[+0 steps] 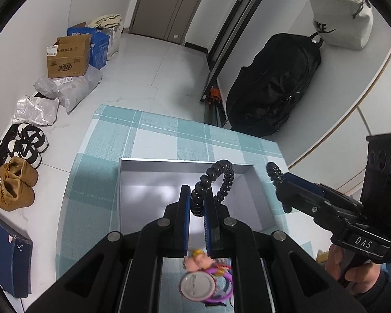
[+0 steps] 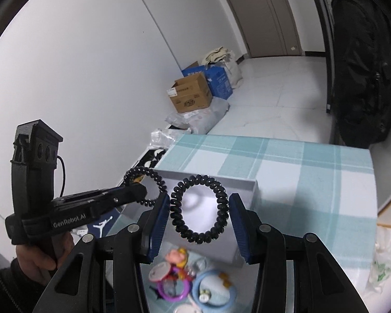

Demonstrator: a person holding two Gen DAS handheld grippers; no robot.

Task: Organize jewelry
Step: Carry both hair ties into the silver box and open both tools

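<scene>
Item: black spiral hair tie (image 1: 223, 167), looped. Clamped between the narrow-set blue pads (image 1: 186, 208) of the left gripper (image 1: 198, 193); most of the loop arching past the fingertips, above the open grey box (image 1: 185, 160).

Item: second black spiral hair tie (image 2: 220, 195), a full ring. Held across its width by the right gripper (image 2: 199, 197), jaws standing wide with the ring filling the gap; suspended over the same box, centre of frame.

Writing: "DAS" on the right gripper's body, lower right of the left wrist view. "GenRobot.AI" on the left gripper's body, lower left of the right wrist view. "NIKE" with swoosh on the white bag (image 1: 338, 15), upper right. Jumpman logo on the dark blue shoebox (image 1: 7, 255), lower left. Chinese print on the cardboard carton (image 1: 67, 57) and the blue carton (image 1: 99, 49), too small to read.

Hard to make out: trinket pile (image 1: 206, 279) on the checked cloth (image 1: 153, 135), bottom centre, blurred and partly behind the fingers; round white badge, purple ring and pink figure distinguishable, plus a pale blue ring (image 2: 213, 287) in the right wrist view. Black bag (image 1: 271, 83) cut by a door frame.
</scene>
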